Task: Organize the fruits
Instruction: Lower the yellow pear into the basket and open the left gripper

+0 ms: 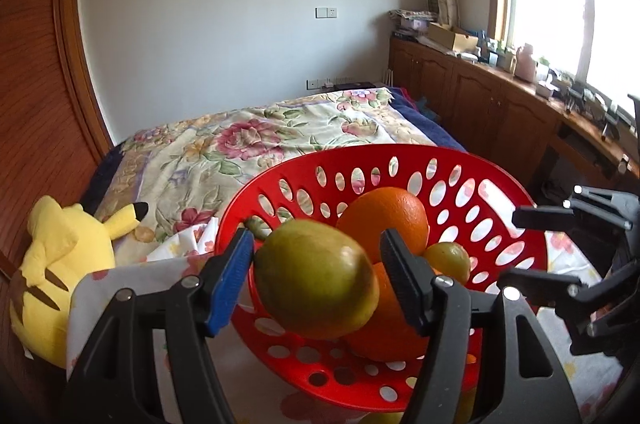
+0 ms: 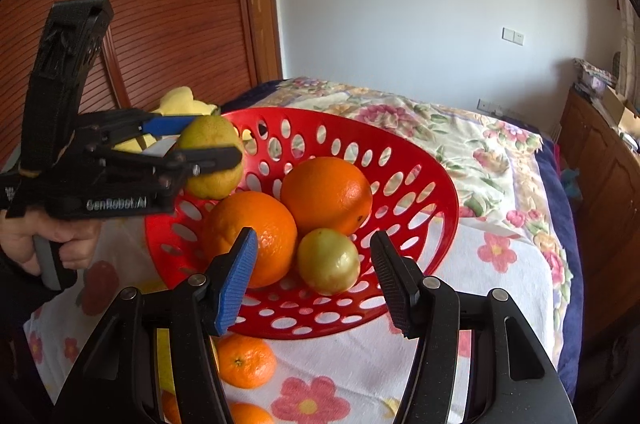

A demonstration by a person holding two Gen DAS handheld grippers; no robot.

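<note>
Red perforated plastic basket (image 2: 436, 208), on a floral-clothed surface at the foot of the bed: holds two large oranges (image 2: 326, 196), touching, and one small yellow-green round fruit (image 2: 328, 261) at their near side; left claw (image 2: 218, 148) pinching a greenish-yellow lemon-shaped fruit (image 1: 316, 284) above the basket's left rim; right claw (image 2: 314, 280) spread, nothing between its pads, at the basket's near edge; small mandarins (image 2: 246, 360) on the cloth just in front of the basket; yellow plush toy (image 1: 60, 264) left of it.

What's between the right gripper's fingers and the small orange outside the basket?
Nothing. In the right wrist view the right gripper is empty, above the basket; the small orange lies below on bare cloth.
</note>
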